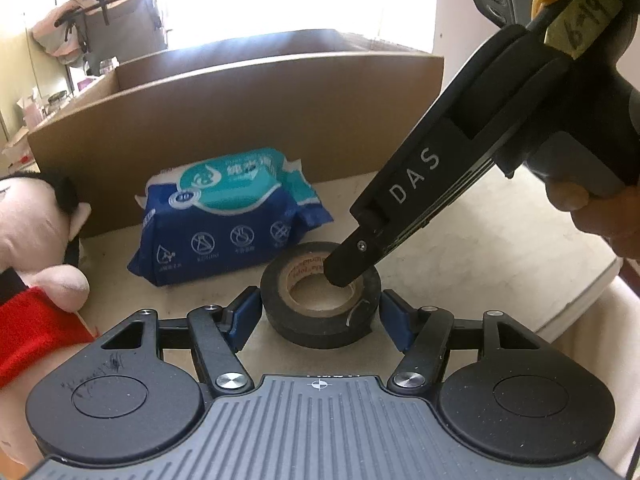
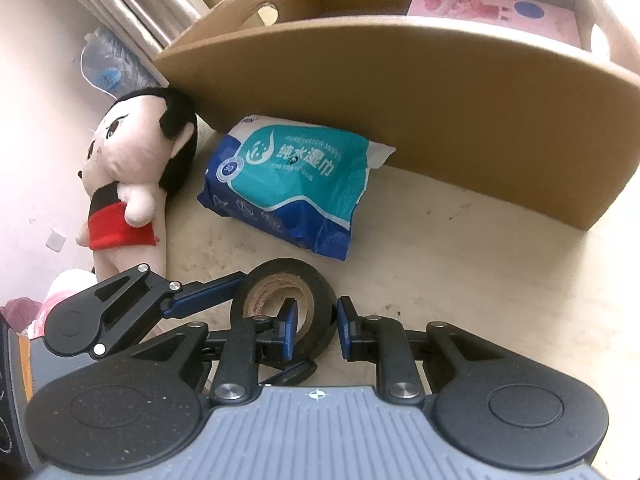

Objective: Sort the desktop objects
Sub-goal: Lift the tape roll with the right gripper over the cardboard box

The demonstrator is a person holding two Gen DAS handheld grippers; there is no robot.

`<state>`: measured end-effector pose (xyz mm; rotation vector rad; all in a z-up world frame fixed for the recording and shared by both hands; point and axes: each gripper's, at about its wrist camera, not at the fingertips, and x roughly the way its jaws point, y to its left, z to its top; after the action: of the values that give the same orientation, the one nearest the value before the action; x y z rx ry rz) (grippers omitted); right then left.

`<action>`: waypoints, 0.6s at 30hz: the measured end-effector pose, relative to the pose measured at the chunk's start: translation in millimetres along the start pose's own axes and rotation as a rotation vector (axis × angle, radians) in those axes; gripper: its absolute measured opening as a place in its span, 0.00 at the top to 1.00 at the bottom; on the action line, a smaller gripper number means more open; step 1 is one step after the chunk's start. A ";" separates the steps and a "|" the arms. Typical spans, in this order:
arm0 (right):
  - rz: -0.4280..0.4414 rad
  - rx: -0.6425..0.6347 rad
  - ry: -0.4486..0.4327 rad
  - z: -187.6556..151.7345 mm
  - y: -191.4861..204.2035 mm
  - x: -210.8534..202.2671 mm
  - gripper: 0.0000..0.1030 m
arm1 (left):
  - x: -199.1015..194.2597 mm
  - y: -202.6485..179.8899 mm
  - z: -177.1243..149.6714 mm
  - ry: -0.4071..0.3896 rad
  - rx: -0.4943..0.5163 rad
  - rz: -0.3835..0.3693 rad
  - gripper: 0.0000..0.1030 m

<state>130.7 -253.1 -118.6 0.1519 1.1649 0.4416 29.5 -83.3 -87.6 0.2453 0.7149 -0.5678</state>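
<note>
The roll of black tape (image 1: 320, 304) lies flat on the pale surface (image 1: 480, 248), nearest of all the things, with both sets of tongs on it. In the left wrist view the left tongs (image 1: 320, 316) stand on either side of the roll, one blue pad (image 1: 244, 316) at its 9 o'clock and the other at its 3 o'clock, both against its outer wall, so they are clamped on the roll. The right tongs (image 1: 346, 270) come down from 1 o'clock, held by a hand (image 1: 600, 216) at the right edge, and grip the roll's wall at about 2 o'clock; in the right wrist view one of their pads sits inside the cardboard core and the other just outside the black wall, pressed together on it. Beyond the roll, toward 11 o'clock, a blue and teal pack of wet wipes (image 1: 228, 216) lies on the surface, near the roll but apart from it. At 9 o'clock a plush doll (image 2: 132, 176) with black hair and red shorts lies at the surface's edge. Farthest, at 12 o'clock, stands an open cardboard box (image 1: 248, 120), its near wall just behind the wipes; the right wrist view shows a pink printed packet (image 2: 496, 14) inside it.
</note>
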 end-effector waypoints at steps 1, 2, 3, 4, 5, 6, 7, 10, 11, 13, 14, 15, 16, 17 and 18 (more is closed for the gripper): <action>-0.003 -0.003 -0.006 0.1 0.8 -2.3 0.78 | -2.3 -1.8 1.2 -0.007 0.001 0.002 0.37; -0.005 -0.006 -0.014 -0.2 1.6 -4.9 0.78 | -4.7 -3.6 2.3 -0.014 0.001 0.004 0.37; -0.007 -0.006 -0.020 -0.5 2.0 -7.4 0.78 | -7.0 -5.3 3.4 -0.021 0.002 0.005 0.37; -0.006 -0.006 -0.028 -0.9 2.4 -10.1 0.78 | -11.2 -8.9 3.0 -0.027 0.003 0.007 0.37; -0.006 -0.004 -0.035 -1.2 2.9 -13.4 0.78 | -14.0 -11.4 4.1 -0.032 0.005 0.010 0.37; -0.004 -0.003 -0.042 -1.5 3.5 -16.8 0.78 | -16.7 -13.7 5.0 -0.038 0.008 0.012 0.37; -0.003 -0.002 -0.049 -1.7 4.3 -20.4 0.77 | -19.8 -16.0 5.9 -0.043 0.010 0.014 0.37; 0.001 -0.009 -0.078 -2.1 8.6 -31.9 0.77 | -32.0 -26.3 8.1 -0.066 0.019 0.025 0.37; 0.002 -0.011 -0.088 -2.8 9.6 -36.6 0.77 | -35.9 -28.4 8.7 -0.075 0.021 0.029 0.37; 0.002 -0.016 -0.110 -2.9 11.7 -45.7 0.77 | -33.0 -22.1 18.5 -0.090 0.024 0.034 0.37; 0.002 -0.018 -0.120 -2.8 12.2 -49.5 0.77 | -33.2 -20.1 21.8 -0.098 0.025 0.036 0.37; 0.003 -0.019 -0.132 -2.9 13.3 -54.2 0.77 | -32.3 -16.9 26.8 -0.105 0.025 0.039 0.37; 0.003 -0.022 -0.143 -3.3 13.9 -58.5 0.77 | -33.1 -14.3 30.0 -0.112 0.028 0.041 0.37; 0.003 -0.025 -0.156 -3.2 14.8 -63.6 0.77 | -35.2 -14.4 32.9 -0.122 0.034 0.044 0.37; 0.004 -0.027 -0.168 -2.9 15.6 -67.9 0.77 | -37.9 -15.7 35.5 -0.132 0.040 0.048 0.37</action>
<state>102.2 -267.3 -56.5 0.1645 0.9934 0.4394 16.8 -95.0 -36.2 0.2593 0.5693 -0.5477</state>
